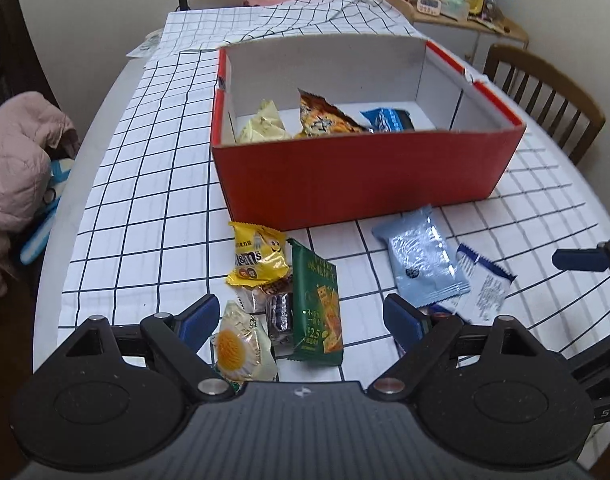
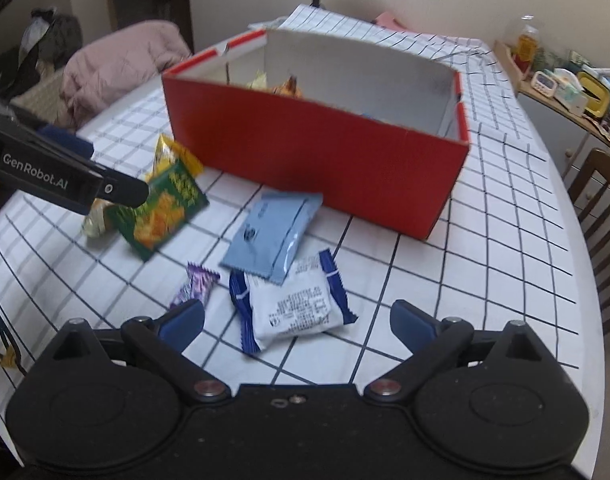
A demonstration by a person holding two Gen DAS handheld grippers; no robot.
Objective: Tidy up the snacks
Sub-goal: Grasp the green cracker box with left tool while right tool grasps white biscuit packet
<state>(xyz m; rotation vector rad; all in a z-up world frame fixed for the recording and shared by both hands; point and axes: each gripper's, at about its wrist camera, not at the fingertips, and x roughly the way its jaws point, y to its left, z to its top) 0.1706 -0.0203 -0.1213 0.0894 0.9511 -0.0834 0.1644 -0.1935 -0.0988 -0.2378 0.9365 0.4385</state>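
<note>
Snacks lie loose on the checked tablecloth (image 1: 153, 184) in front of the red box (image 1: 365, 184), which already has a few packets inside, so the step in hand looks like picking up the next ones and dropping them in. Left gripper (image 1: 301, 320) hangs with its jaws spread wide and nothing clamped, just over a tight cluster: the green cracker packet (image 1: 319, 312), a small dark wrapped sweet (image 1: 280, 312), the egg-print packet (image 1: 241, 344) and the yellow candy bag (image 1: 259, 258), all touching or overlapping. Choosing one item matters here; the green packet lies flat and long, so closing across its narrow width should avoid dragging its neighbours. Right gripper (image 2: 297, 324) is likewise spread and empty, above the white and blue packet (image 2: 295, 306), whose far end is overlapped by the light blue pouch (image 2: 275, 234), with a purple sweet (image 2: 197, 286) near the left finger. Lowering until both pads straddle the white packet's puffy middle, then squeezing gently, should lift it cleanly
</note>
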